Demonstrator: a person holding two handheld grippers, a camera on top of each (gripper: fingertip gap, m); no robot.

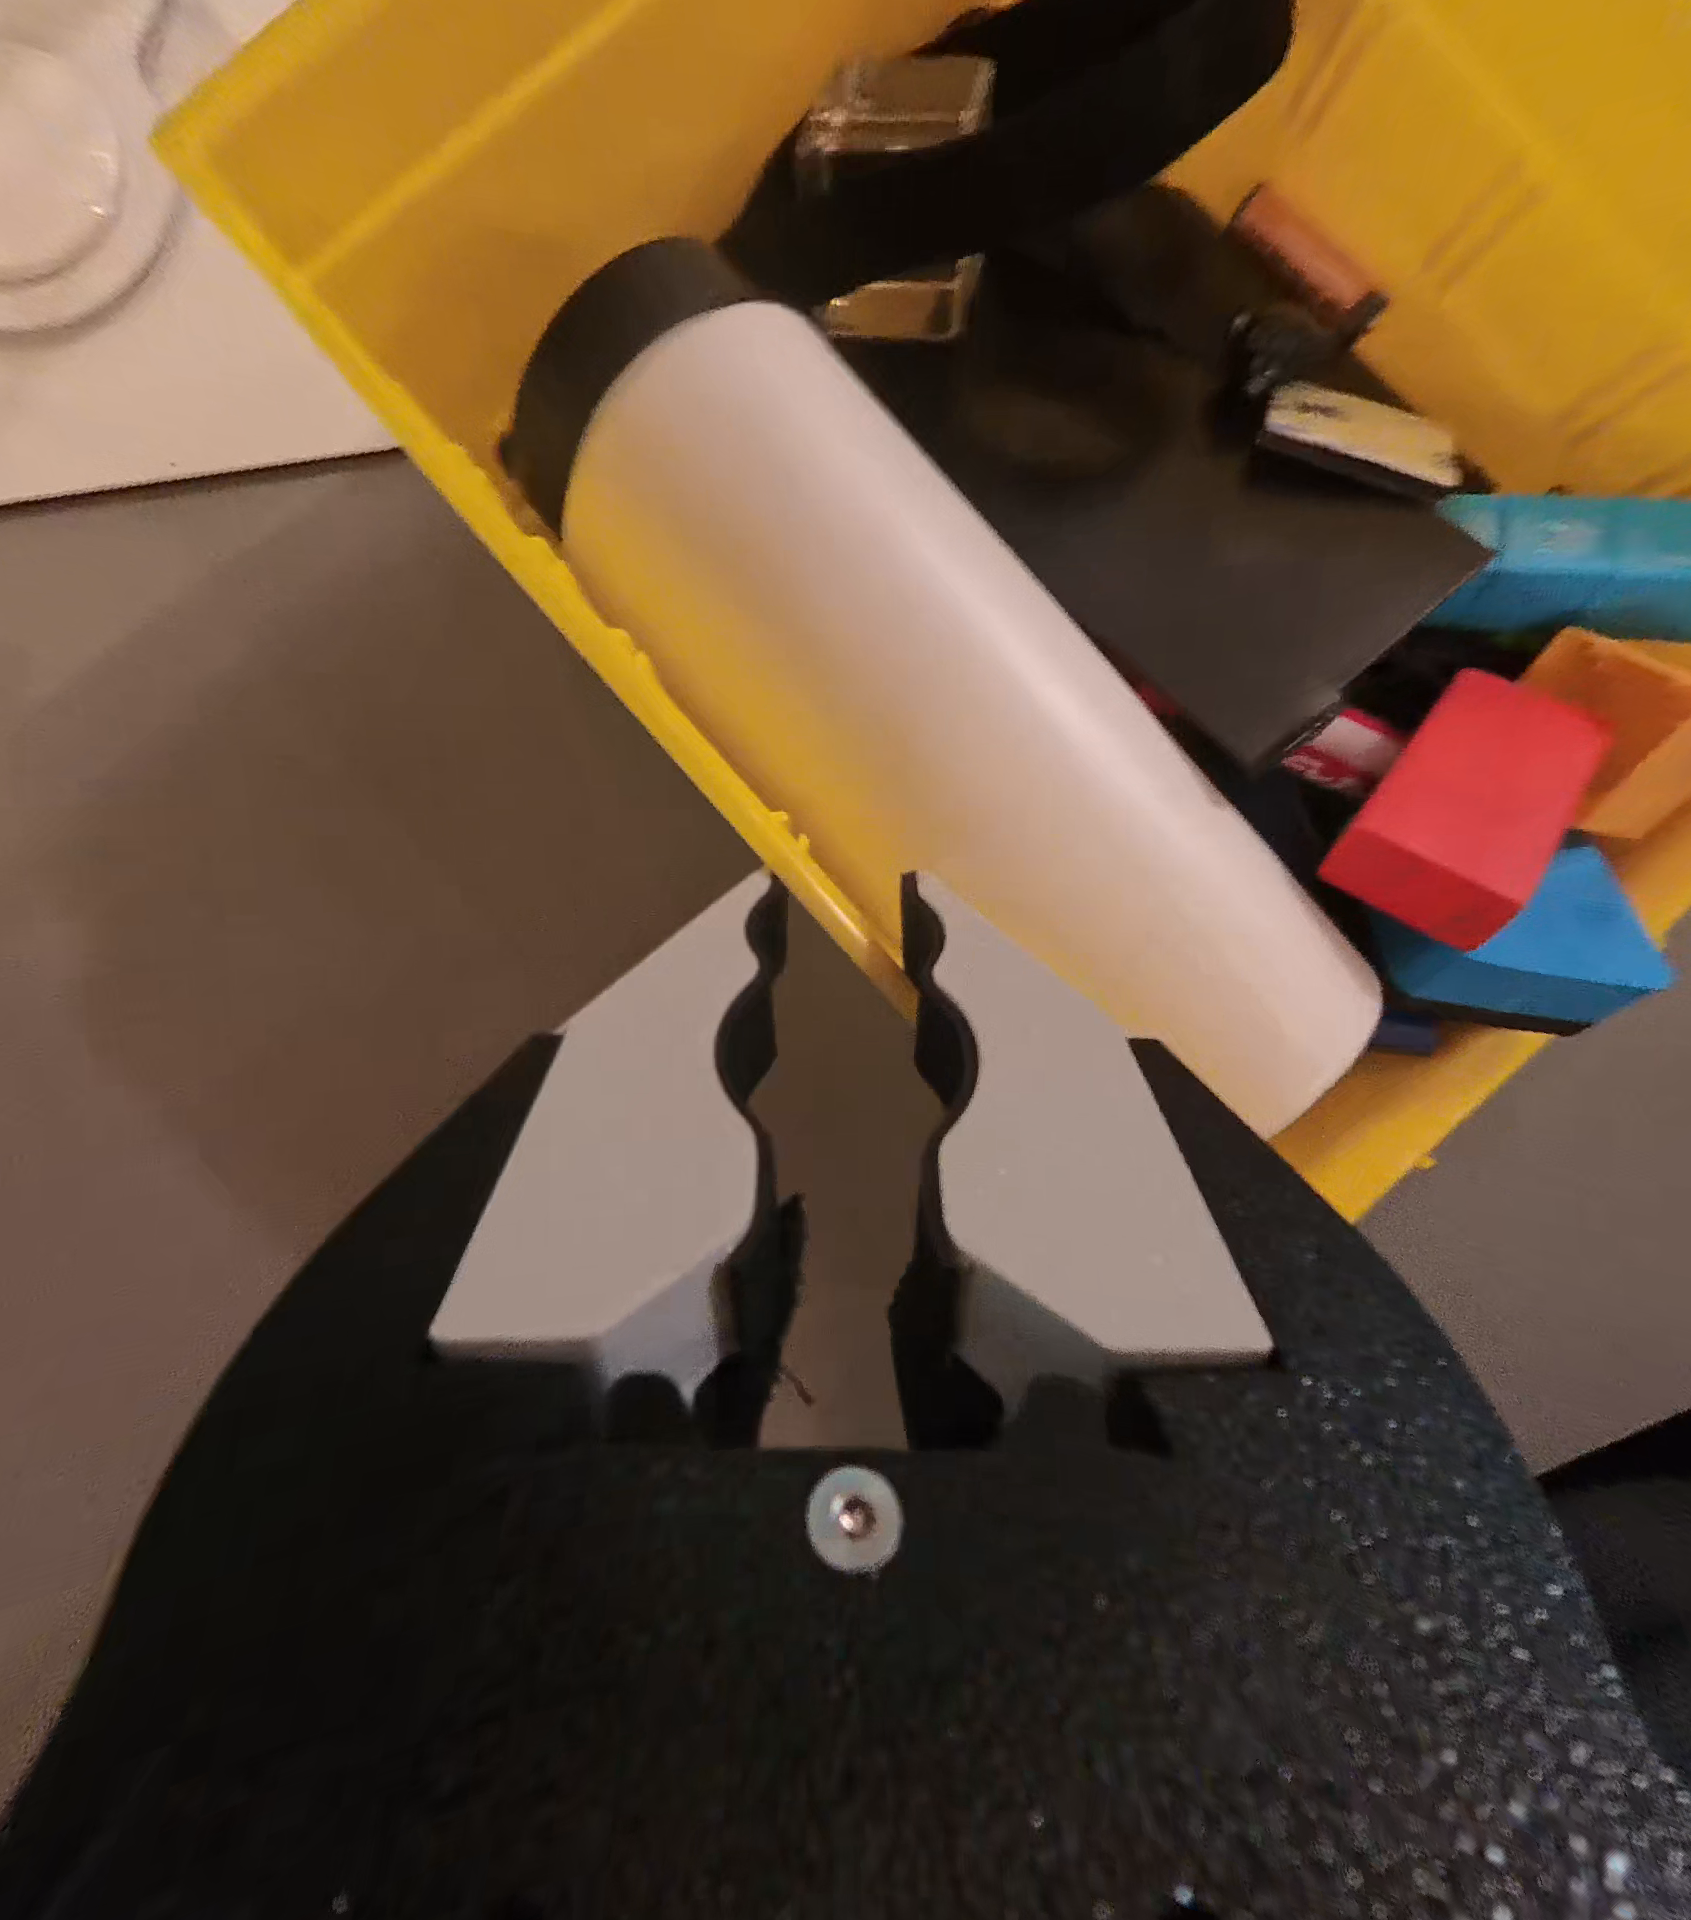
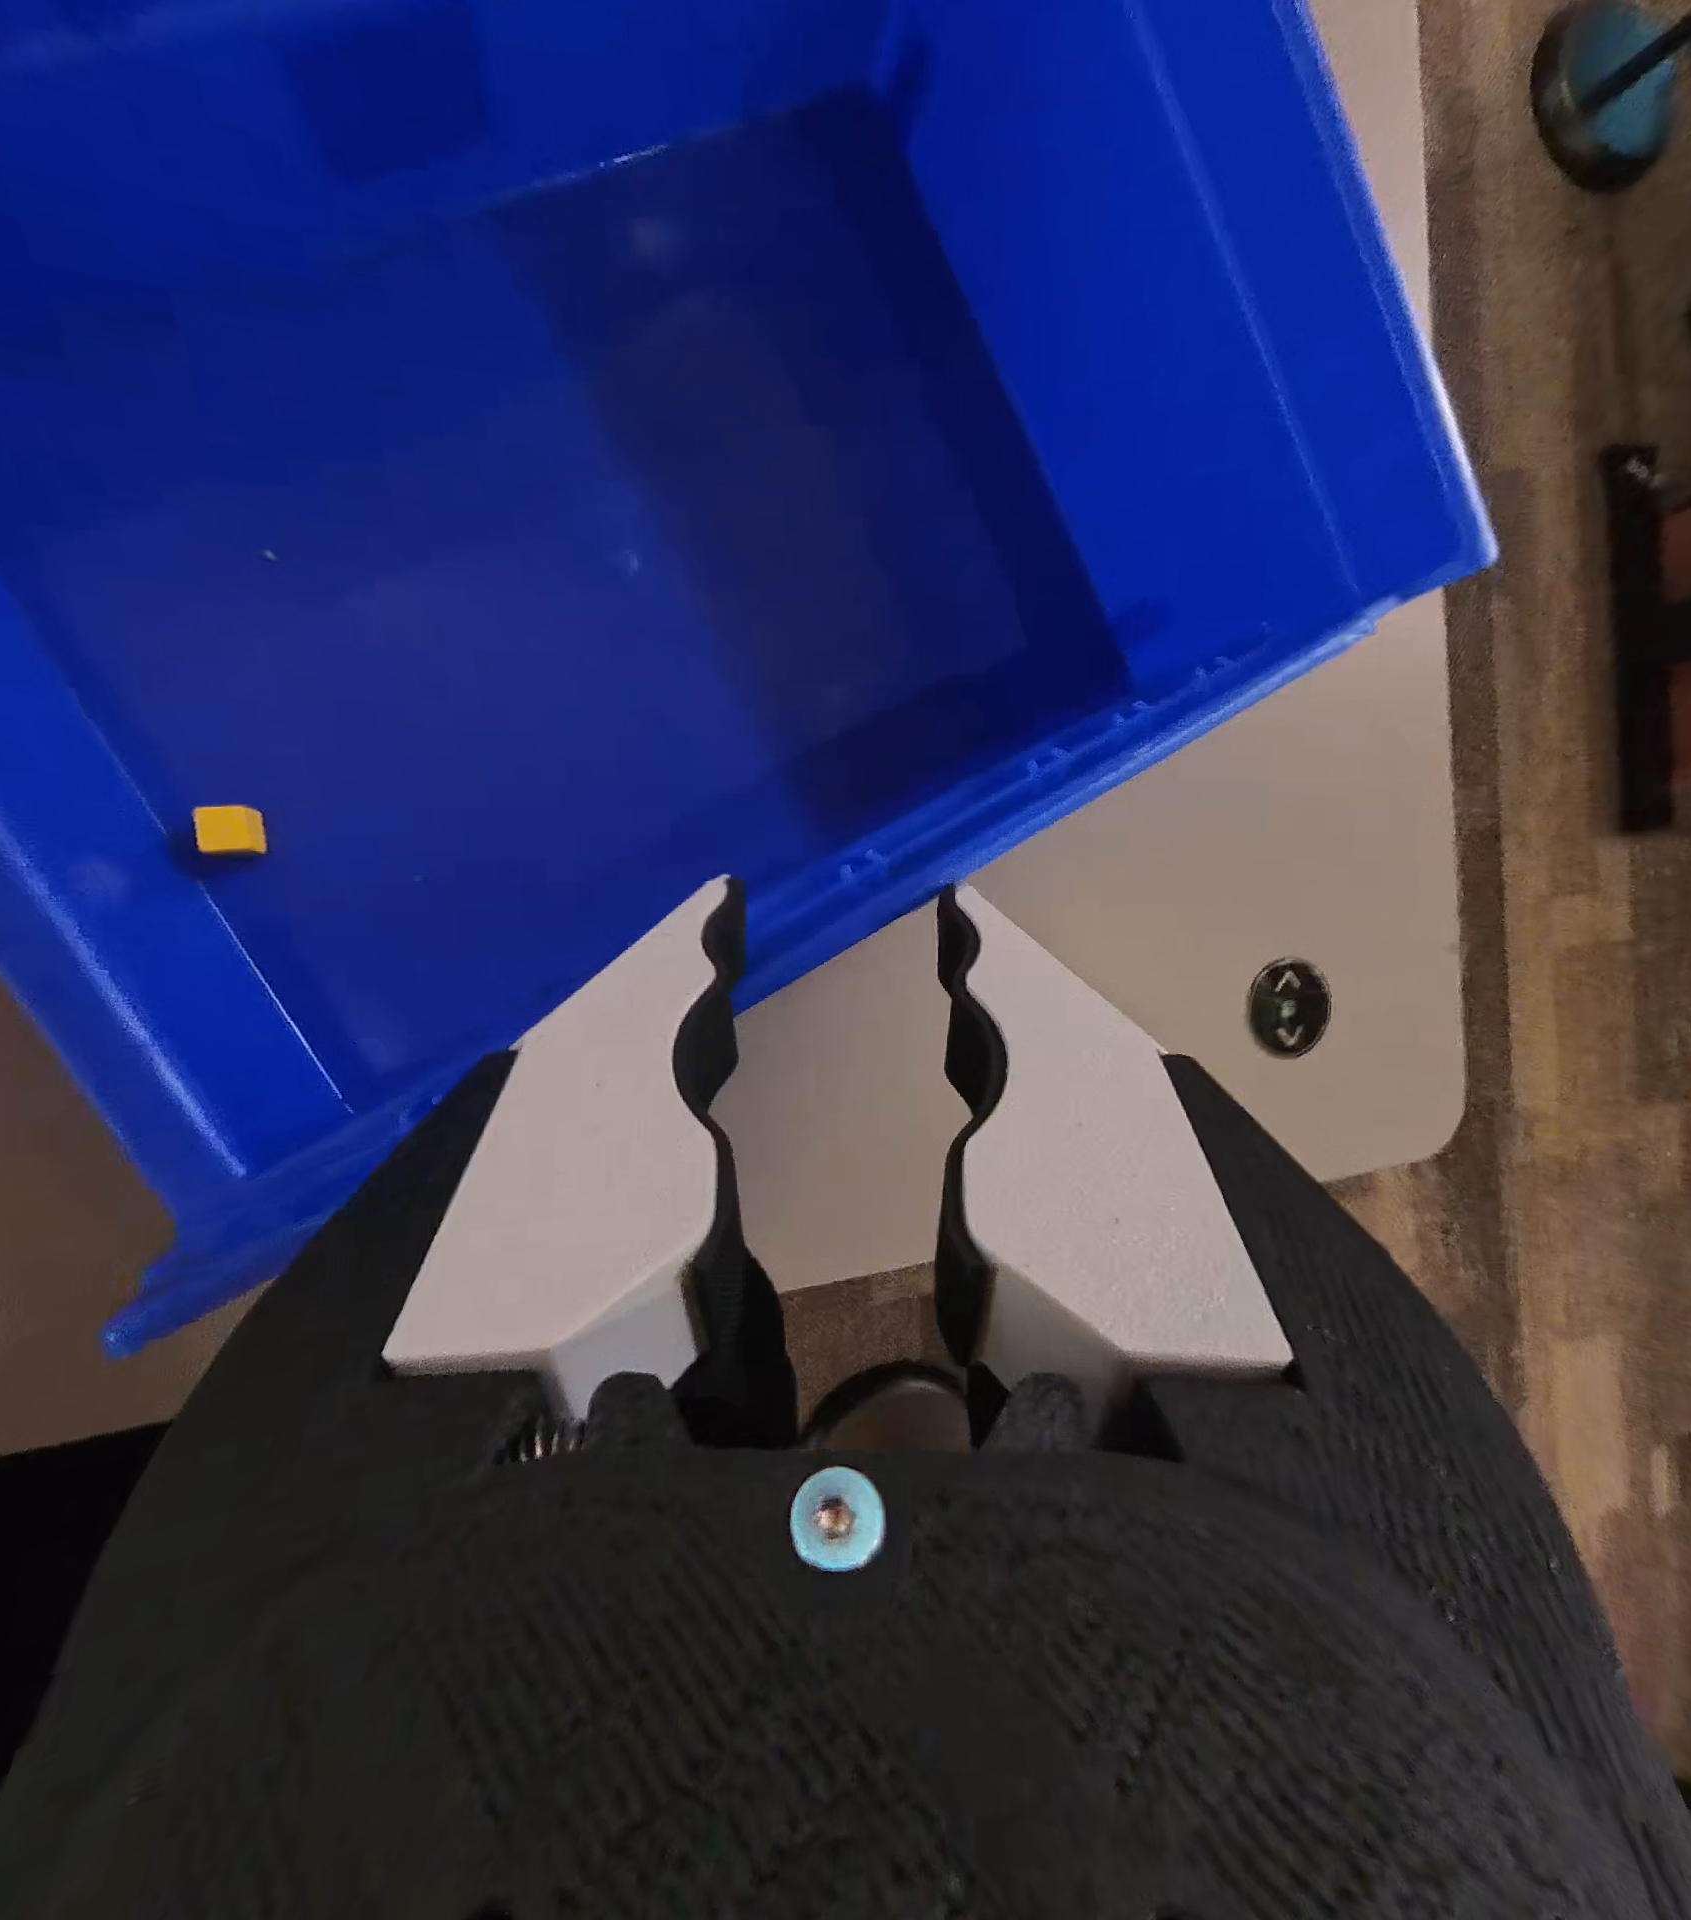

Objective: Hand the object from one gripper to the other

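1. The white bottle [image 1: 924, 686] with a black cap lies in the yellow bin [image 1: 384, 208], along its near wall, long axis diagonal, cap away
2. The left gripper [image 1: 839, 894] is nearer, released and empty, bottle just ahead-right
3. The right gripper [image 2: 839, 904], parted, hangs by the blue bin [image 2: 1184, 312]
4. Other bin contents blurred

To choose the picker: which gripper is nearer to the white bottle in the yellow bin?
Left. The left gripper hangs open at the yellow bin rim beside the white bottle. The right gripper is over a blue bin.
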